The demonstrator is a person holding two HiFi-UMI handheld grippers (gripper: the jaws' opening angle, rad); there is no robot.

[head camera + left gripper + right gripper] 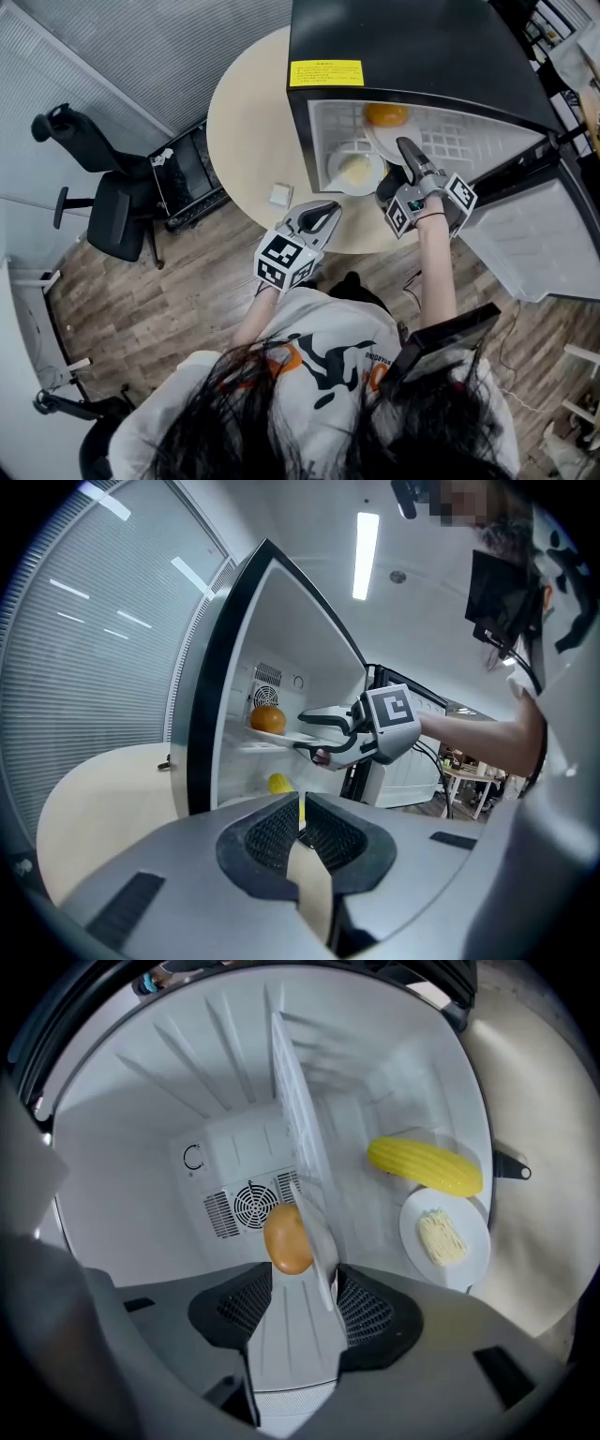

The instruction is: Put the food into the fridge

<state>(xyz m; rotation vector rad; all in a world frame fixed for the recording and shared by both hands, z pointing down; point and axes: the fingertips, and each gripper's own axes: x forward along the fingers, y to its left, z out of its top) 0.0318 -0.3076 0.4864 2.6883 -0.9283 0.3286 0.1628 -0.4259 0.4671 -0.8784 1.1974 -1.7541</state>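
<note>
Standing wide, right gripper (305, 1282) fingers flank rim of plate (320, 1241) bearing orange (288, 1238); left gripper (302, 810) fingers nearly together, empty.

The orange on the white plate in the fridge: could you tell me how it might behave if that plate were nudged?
The orange is round and lies loose on the plate, so it would probably roll if the plate tilts or jerks. The plate looks shallow, so its rim seems unlikely to stop it. Its skin looks firm; likely not fragile.
</note>
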